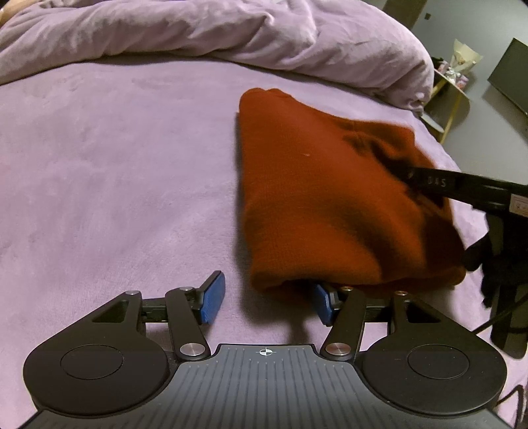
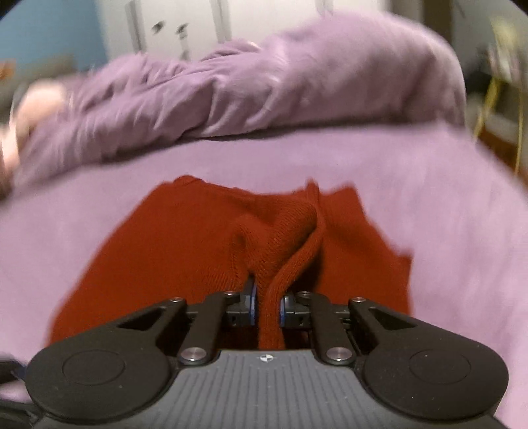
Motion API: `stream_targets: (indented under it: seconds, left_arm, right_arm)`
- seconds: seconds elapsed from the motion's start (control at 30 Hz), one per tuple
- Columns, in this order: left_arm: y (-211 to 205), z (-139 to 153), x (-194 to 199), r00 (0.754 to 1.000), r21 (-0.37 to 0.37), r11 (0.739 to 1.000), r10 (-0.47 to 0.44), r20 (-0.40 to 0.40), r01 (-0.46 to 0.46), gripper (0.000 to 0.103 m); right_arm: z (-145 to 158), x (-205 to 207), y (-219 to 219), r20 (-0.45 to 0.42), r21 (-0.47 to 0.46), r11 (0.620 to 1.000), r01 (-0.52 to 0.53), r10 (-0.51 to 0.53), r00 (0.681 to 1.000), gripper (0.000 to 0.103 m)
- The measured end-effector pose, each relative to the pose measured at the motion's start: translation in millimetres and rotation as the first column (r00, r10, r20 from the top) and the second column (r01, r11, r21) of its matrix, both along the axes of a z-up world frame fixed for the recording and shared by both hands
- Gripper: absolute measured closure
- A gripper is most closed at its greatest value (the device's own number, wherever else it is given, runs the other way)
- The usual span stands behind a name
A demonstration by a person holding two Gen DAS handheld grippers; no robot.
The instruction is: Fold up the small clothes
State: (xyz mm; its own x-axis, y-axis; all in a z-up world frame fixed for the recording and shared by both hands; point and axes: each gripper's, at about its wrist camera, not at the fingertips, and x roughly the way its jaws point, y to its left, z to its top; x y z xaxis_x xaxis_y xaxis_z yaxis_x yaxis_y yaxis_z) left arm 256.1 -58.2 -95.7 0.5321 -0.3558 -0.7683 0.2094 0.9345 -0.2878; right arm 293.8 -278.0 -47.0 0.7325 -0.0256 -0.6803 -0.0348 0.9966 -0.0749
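A dark red knitted garment (image 1: 330, 198) lies folded on the lilac bed sheet (image 1: 115, 165). My left gripper (image 1: 269, 302) is open at the garment's near edge. Its left blue pad (image 1: 213, 302) rests clear on the sheet, and its right pad (image 1: 325, 305) is half tucked under the garment's near corner. My right gripper (image 2: 269, 303) is shut on a raised fold of the red garment (image 2: 165, 257), pinched between its blue pads. In the left wrist view the right gripper (image 1: 409, 175) reaches in from the right over the garment's far side.
A rumpled lilac duvet (image 1: 198, 29) is heaped along the far side of the bed (image 2: 231, 85). Past the bed's right edge stand a small yellow-framed side table (image 1: 452, 95) and a dark flat screen (image 1: 511, 76). The right wrist view is blurred.
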Motion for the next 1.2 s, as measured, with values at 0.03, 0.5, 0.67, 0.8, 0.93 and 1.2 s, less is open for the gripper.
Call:
stream_targets:
  seconds: [0.03,0.5,0.67,0.8,0.93,1.2]
  left_arm:
    - [1,0,0,1.0,-0.006,1.0,0.001,-0.003,-0.001,0.042]
    - [2,-2,7,0.999,-0.085,0.996,0.006,-0.047,-0.01,0.036]
    - [-9,3,7,0.998,-0.077,0.997,0.018,-0.052,-0.022,0.036]
    - [-24,8,5,0.999,-0.057,0.998,0.007,-0.041,-0.009,0.037]
    - [-25,13,6,0.999,-0.062,0.997,0.033,-0.037,-0.035,0.039]
    - [10,19,14,0.993,-0.114,0.987,0.106,-0.044,-0.11,0.035]
  right_arm:
    - [5,-2,3,0.026,-0.057,0.998,-0.009,0.011,1.0,0.093]
    - [24,-65,-97,0.103,0.281,0.925,0.255,-0.293,0.95,0.061]
    - [15,-143,-129,0.047,0.603,0.743,0.291,-0.397,0.917,0.054]
    - [-8,-156,-125,-0.04,0.739,0.624,0.254,-0.336,0.941,0.054]
    - [-19,-139,-113,-0.044,0.737,0.623,0.261,-0.34,0.939,0.063]
    - [-44,-124,-124,-0.051,0.966,0.227,0.122,-0.294,0.954,0.093]
